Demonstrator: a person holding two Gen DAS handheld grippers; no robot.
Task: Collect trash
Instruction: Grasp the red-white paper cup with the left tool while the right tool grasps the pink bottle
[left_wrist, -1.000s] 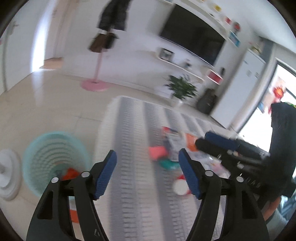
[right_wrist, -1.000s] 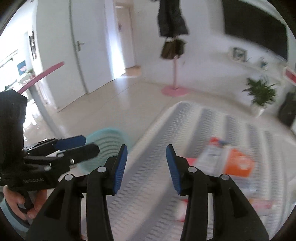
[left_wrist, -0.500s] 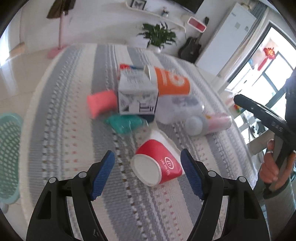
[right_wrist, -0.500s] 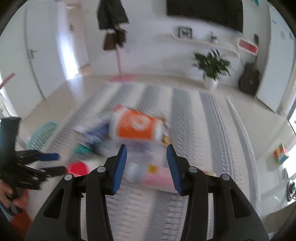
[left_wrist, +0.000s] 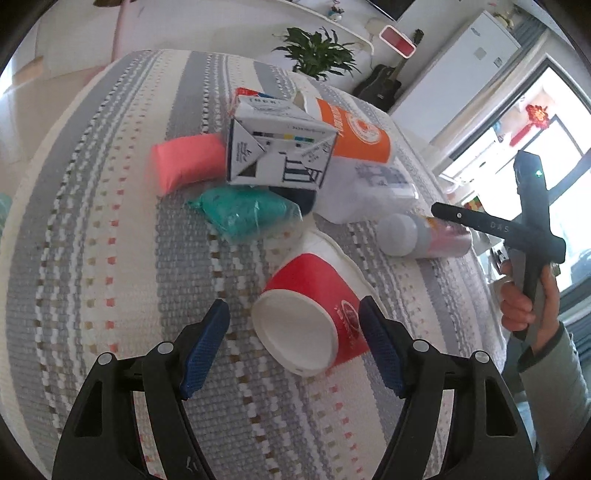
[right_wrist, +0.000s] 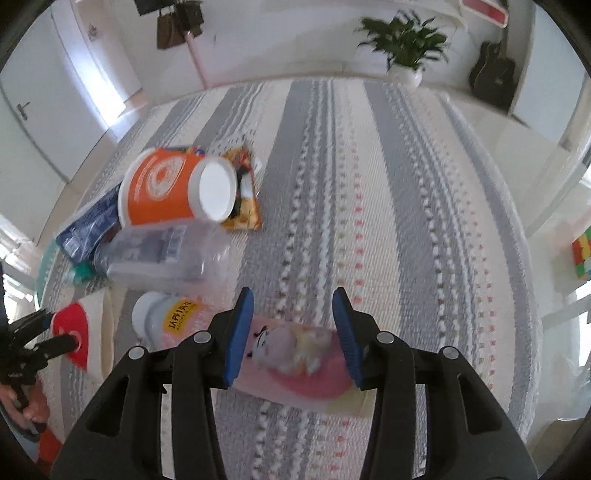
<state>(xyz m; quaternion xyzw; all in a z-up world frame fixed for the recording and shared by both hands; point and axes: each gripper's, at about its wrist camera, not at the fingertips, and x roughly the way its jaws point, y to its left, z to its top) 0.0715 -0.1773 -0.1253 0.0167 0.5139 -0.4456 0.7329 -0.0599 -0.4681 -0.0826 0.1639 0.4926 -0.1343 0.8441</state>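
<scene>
I had my left gripper spread wide around the red paper cup, which lay on its side on the striped rug. My right gripper stood open, empty, over the pink bottle lying beside the trash pile.

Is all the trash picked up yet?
Not yet. Nothing looks collected here. Both grippers are open: the left gripper is lined up on the red cup, the right gripper over the pink bottle. The orange cup, carton and clear bottle lie on the rug.
</scene>
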